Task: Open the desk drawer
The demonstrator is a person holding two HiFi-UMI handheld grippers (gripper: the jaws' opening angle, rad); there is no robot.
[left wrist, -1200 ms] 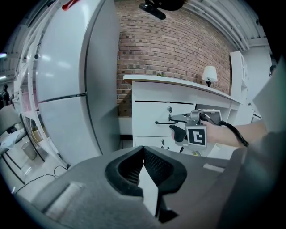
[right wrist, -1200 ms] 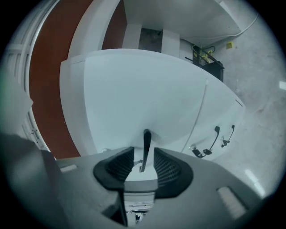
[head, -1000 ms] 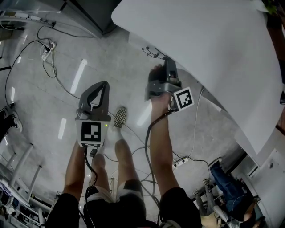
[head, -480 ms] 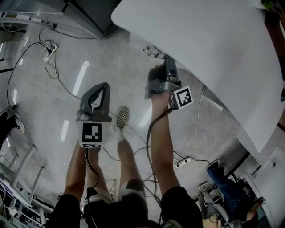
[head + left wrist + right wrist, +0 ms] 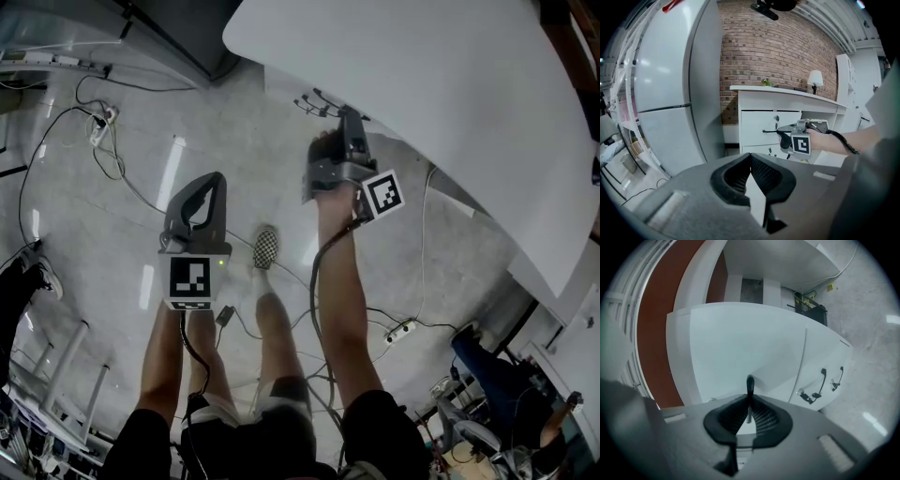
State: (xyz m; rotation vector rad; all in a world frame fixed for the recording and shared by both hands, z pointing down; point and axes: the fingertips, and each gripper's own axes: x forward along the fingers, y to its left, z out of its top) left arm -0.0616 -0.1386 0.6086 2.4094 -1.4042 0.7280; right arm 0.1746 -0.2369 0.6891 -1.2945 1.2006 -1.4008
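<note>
The white desk (image 5: 422,84) fills the upper right of the head view. My right gripper (image 5: 349,120) reaches under its top to the drawer fronts. In the right gripper view its jaws (image 5: 749,404) are shut on the black drawer handle (image 5: 750,383), which stands up from between the pads against the white drawer front (image 5: 740,348). The left gripper view shows the same grip from the side: the right gripper (image 5: 787,133) on the handle (image 5: 769,131) of the top drawer (image 5: 754,123). My left gripper (image 5: 214,180) hangs over the floor left of the desk, its jaws (image 5: 750,159) shut on nothing.
Two lower drawer handles (image 5: 820,383) and a key lock (image 5: 802,392) sit beside the gripped one. A tall white cabinet (image 5: 670,84) stands to the left and a brick wall (image 5: 764,51) behind. Cables and power strips (image 5: 101,117) lie on the floor near my shoe (image 5: 266,248).
The head view has drifted a little. Both grippers keep their places, and the right one stays clamped at the desk front.
</note>
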